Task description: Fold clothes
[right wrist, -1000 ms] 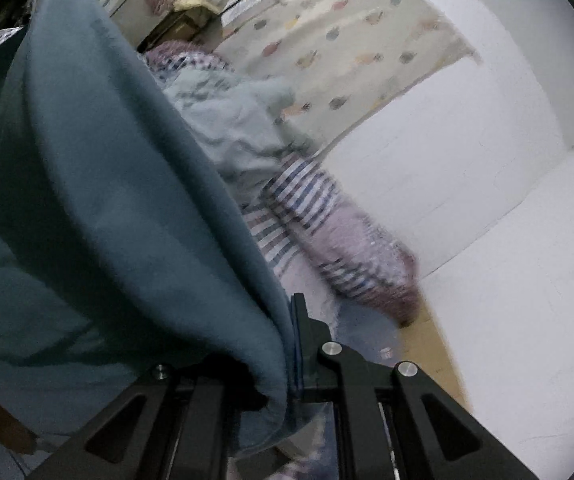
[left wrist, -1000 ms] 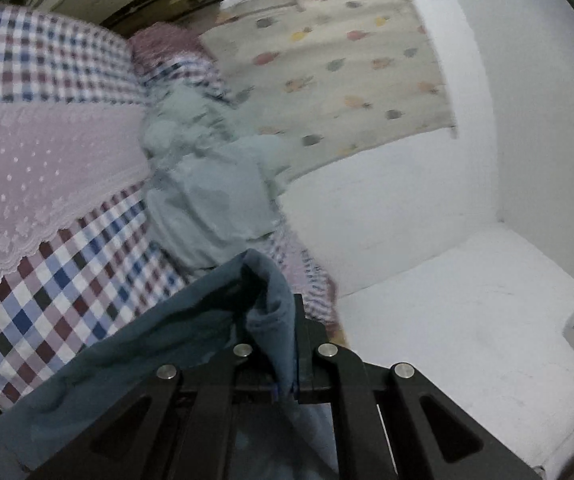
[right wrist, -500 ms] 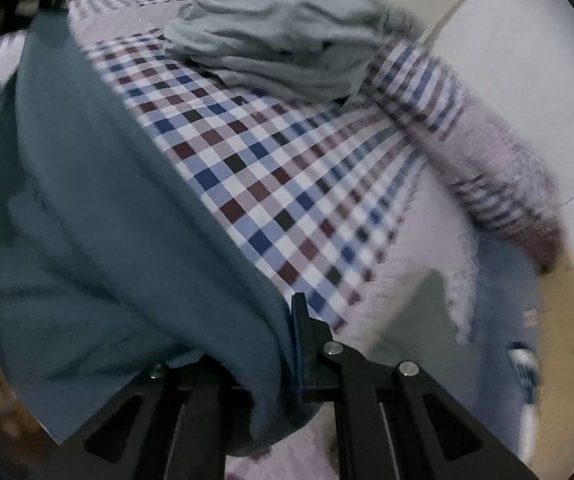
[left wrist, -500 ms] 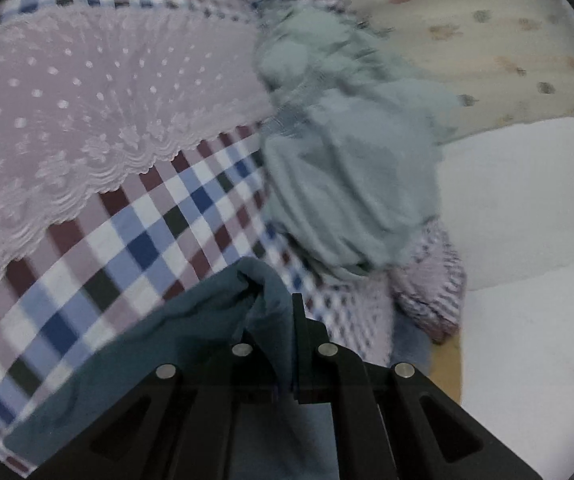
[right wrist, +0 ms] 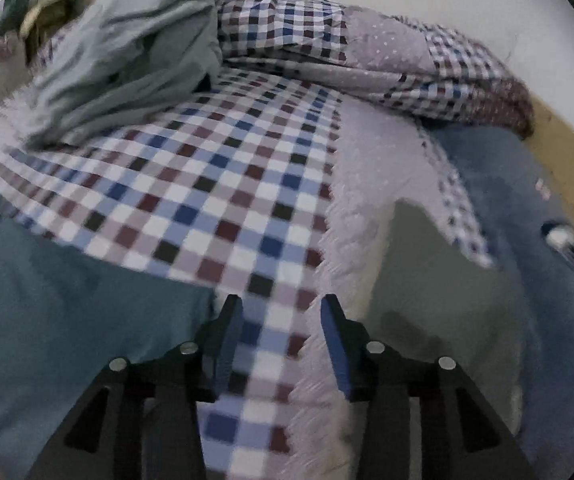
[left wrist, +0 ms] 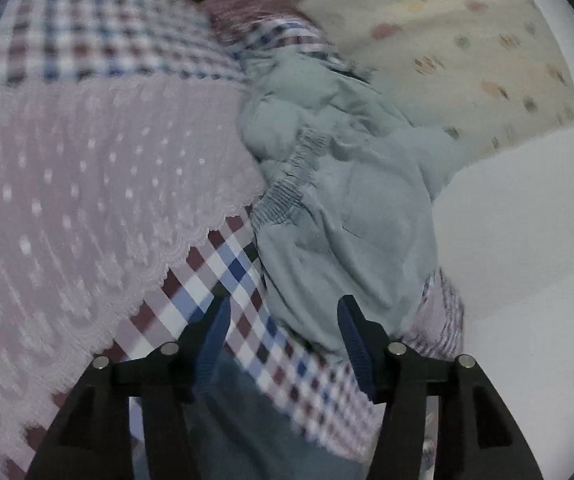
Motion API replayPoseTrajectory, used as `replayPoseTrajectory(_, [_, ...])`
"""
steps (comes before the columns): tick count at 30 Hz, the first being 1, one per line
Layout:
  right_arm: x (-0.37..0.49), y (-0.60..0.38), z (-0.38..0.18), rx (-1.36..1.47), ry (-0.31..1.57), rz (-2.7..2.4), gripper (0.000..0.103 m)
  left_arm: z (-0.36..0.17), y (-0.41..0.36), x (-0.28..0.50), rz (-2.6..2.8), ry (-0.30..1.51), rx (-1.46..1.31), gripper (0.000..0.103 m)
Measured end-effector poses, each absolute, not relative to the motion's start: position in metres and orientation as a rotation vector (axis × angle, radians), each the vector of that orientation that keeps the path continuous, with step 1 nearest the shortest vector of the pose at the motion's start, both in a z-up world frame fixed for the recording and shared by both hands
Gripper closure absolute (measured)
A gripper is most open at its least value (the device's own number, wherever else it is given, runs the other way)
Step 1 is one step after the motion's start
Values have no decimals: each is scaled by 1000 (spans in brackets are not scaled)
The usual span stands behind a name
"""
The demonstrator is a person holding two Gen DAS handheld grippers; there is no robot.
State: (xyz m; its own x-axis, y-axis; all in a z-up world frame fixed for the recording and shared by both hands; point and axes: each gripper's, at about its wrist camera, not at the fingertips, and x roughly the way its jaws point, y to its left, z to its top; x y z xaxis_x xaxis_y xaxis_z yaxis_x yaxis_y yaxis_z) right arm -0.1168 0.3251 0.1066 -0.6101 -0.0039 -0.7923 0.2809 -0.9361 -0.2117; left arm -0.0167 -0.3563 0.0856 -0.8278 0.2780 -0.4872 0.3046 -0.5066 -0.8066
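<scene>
A dark teal garment lies flat on the checked bedspread, at the left of the right wrist view. My right gripper is open just right of its edge, with nothing between the fingers. In the left wrist view the same teal garment shows low, under and behind my left gripper, which is open over the checked bedspread. A crumpled pale grey-green garment with an elastic waistband lies just ahead of the left gripper. This pale garment sits at the far left in the right wrist view.
A pink dotted lace-edged panel covers the left of the bed. A rolled checked quilt lies along the white wall. A spotted cream cloth hangs on that wall. Blue fabric lies beside the bed.
Both grippers let go of the teal garment and opened. It now lies on the bed. Both views tipped down toward the bedspread.
</scene>
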Motion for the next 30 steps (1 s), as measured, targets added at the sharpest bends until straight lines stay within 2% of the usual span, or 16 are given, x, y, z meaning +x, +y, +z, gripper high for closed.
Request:
replayPoseTrajectory(5, [-87, 348, 102, 1292, 122, -2557, 54, 69, -321, -21, -2718, 1260, 1234, 44])
replayPoseTrajectory(12, [-70, 359, 93, 1303, -46, -2505, 54, 51, -277, -45, -2726, 984, 1491, 52])
replayPoseTrajectory(21, [-70, 380, 90, 1282, -271, -2464, 54, 39, -264, -58, -2672, 817, 1534, 53])
replayPoseTrajectory(25, [-79, 377, 80, 1304, -334, -2424, 54, 34, -261, -69, -2670, 805, 1537, 53])
replayPoseTrajectory(27, [-85, 371, 75, 1317, -318, -2406, 54, 30, -262, -77, -2664, 794, 1542, 57])
replayPoseTrajectory(30, [-95, 360, 68, 1337, -295, -2380, 54, 25, -265, -79, -2654, 769, 1550, 72])
